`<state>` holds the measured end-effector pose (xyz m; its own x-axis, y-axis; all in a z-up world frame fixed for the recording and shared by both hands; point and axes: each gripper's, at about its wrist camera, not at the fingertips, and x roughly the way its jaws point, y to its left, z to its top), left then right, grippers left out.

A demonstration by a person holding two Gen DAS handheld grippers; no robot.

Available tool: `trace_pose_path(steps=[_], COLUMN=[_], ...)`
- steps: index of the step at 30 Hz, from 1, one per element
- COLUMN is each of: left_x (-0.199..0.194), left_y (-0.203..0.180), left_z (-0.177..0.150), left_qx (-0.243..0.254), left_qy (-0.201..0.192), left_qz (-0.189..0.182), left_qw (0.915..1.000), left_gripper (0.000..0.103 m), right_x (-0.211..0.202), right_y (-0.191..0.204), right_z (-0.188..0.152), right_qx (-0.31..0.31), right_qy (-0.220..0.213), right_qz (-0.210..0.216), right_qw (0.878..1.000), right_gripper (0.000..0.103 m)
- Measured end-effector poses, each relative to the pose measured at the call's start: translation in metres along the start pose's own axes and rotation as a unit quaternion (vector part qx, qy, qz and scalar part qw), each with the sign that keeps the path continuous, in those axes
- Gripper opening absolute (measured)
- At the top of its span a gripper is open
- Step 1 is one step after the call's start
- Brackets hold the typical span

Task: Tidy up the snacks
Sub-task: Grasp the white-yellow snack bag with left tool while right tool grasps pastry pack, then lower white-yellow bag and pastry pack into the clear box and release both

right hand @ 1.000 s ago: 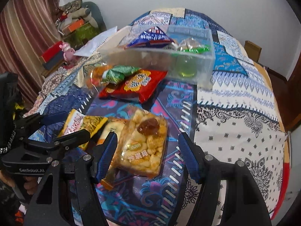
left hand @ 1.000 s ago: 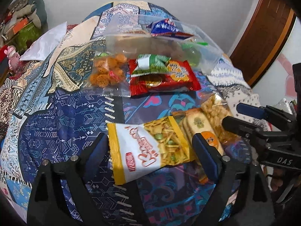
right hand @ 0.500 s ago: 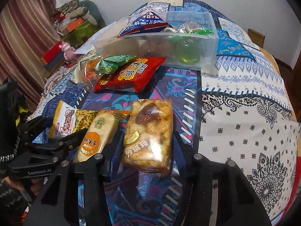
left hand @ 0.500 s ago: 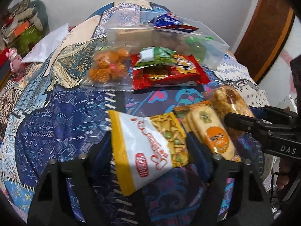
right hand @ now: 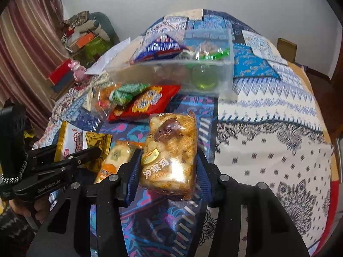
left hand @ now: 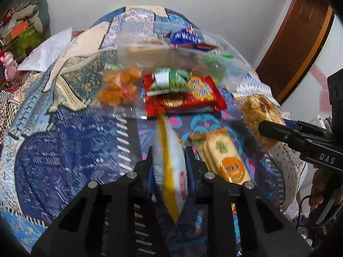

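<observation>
My left gripper is shut on a white and yellow chips bag, lifted and turned on edge above the bed. My right gripper is shut on a clear pack of golden puffed rice cake, also lifted; it shows in the left wrist view. A cracker pack with an orange sticker lies between them on the quilt. Farther back lie a red snack bag, a green packet on it, and a bag of orange balls. A clear plastic bin behind holds a blue bag and green items.
The patterned quilt covers the bed, with open fabric to the right of the bin. A white pillow lies at the far left. Cluttered shelves and a curtain stand left of the bed; a wooden door is at right.
Both grippers closed on their packs and lifted them. The chips bag has turned from flat to on edge. The rice cake pack has risen off the quilt.
</observation>
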<state>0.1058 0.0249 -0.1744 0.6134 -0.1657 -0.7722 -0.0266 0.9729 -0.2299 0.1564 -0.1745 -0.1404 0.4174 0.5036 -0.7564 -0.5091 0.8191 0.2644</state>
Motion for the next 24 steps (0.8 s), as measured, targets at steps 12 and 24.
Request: trace_pose_path(steps=[12,24], left_x=[-0.031,-0.03], left_y=[0.005,0.005], left_z=[0.054,0.119], left_qx=[-0.002,0.01], left_qy=[-0.066,-0.111], left_qz=[-0.011,-0.016], left_qw=[0.9978,0.9937], left_gripper=[0.024,0.024], right_x=[-0.015,-0.008], right_y=[0.001,-0.009], right_z=[0.041,0.087], right_qx=[-0.011,-0.01], right_qy=[-0.053,-0.088], right_qz=[0.0,-0.009], right_qw=[0.999,0.996], right_gripper=[0.045,0.044])
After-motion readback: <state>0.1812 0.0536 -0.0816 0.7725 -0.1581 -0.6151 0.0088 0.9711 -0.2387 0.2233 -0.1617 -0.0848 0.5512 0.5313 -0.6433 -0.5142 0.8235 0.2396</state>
